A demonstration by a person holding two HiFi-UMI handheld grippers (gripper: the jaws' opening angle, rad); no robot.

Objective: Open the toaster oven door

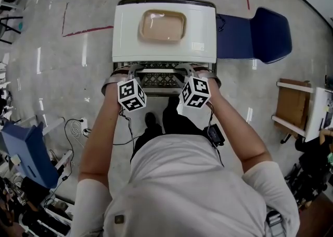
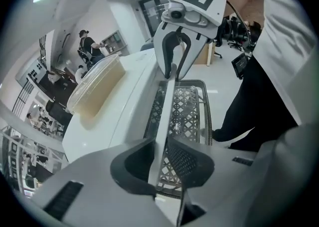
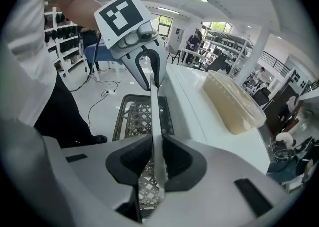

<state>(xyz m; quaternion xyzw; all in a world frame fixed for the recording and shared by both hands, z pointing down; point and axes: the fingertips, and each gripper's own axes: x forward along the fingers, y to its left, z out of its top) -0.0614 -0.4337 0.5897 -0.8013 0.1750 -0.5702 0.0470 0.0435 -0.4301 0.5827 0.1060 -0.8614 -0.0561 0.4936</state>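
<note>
Handle [image 2: 167, 116] at the oven's [image 1: 130, 38] front edge is clamped by left gripper [image 2: 160, 163] and right gripper [image 3: 157, 158]. Open floor [image 1: 78, 59] lies around the oven, crate [image 1: 161, 79] below its front.

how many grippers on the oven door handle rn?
2: left gripper clamps the handle toward its left end; right gripper clamps it toward the right end.

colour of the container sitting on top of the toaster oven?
Translucent beige container, on the white toaster oven; it shows best in the head view.
</note>
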